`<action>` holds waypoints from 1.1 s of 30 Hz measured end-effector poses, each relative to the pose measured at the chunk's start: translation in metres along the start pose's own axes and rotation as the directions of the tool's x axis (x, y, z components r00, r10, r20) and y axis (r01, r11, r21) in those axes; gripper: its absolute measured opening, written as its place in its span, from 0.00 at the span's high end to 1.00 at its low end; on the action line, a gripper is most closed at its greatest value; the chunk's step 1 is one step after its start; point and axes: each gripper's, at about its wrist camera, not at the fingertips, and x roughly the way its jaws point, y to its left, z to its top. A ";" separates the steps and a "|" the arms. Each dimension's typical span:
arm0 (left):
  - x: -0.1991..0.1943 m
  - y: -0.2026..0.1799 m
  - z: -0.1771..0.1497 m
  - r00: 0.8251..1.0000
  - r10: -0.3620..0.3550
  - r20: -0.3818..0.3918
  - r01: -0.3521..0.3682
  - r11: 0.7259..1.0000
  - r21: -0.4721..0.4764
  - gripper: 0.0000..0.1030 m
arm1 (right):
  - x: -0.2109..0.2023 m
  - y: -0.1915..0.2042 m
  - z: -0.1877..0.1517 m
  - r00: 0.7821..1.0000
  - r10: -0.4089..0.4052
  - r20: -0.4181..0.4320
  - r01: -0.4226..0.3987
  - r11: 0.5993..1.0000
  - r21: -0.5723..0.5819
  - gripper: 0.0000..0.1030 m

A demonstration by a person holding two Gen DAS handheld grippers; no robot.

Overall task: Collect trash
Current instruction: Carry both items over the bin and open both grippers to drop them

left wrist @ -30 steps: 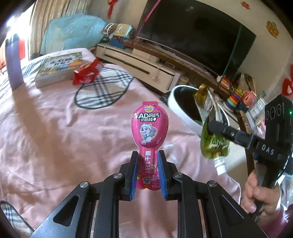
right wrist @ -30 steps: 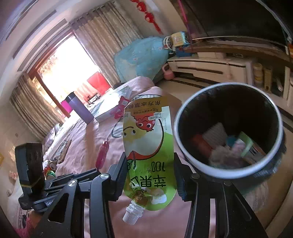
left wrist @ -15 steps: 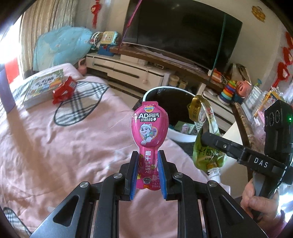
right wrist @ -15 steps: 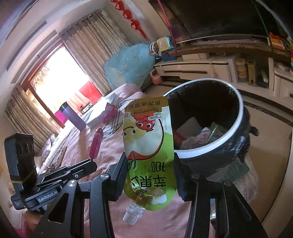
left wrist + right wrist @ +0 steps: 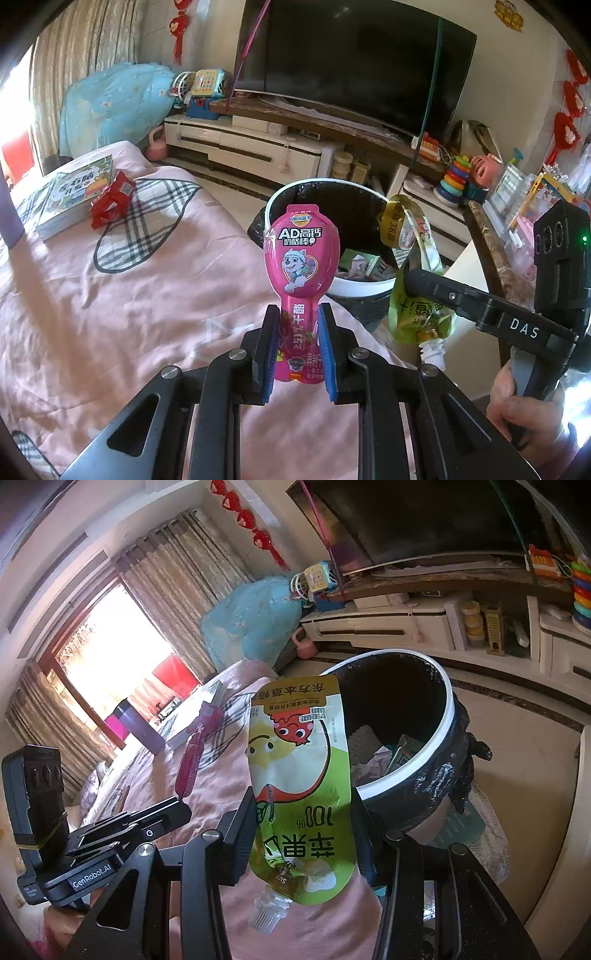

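left gripper (image 5: pixel 297 345) pinches narrow neck of pink snack pouch (image 5: pixel 301 258) between blue pads, pouch upright above pink bedspread (image 5: pixel 110 314), just short of trash bin (image 5: pixel 354 290). right gripper (image 5: pixel 303 812) clamps green juice pouch (image 5: pixel 301 786) by its sides, spout down, top end beside bin's white rim (image 5: pixel 439 734). bin, lined with black bag, holds crumpled wrappers. red wrapper (image 5: pixel 110 197) lies far up bed beside book (image 5: pixel 70 199).

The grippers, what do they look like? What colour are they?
Both are black. The left gripper has blue pads and a "GenRobot.AI" label. The right gripper says "DAS" on its side and carries a black box with a green light; a bare hand grips it.
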 end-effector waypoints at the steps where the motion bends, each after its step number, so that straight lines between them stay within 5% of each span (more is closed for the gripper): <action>1: 0.001 0.000 0.000 1.000 0.002 0.000 -0.002 1.000 0.001 0.82 | 0.000 -0.001 0.000 1.000 0.000 0.001 0.000 1.000 0.002 0.55; 17: 0.016 -0.003 0.013 1.000 -0.002 -0.010 0.002 1.000 0.017 0.82 | -0.002 -0.013 0.010 1.000 -0.015 0.020 0.015 1.000 0.016 0.55; 33: 0.070 -0.017 0.058 0.999 -0.012 -0.047 0.015 0.999 0.051 0.82 | 0.018 -0.028 0.057 0.995 -0.099 0.014 0.099 0.995 -0.024 0.55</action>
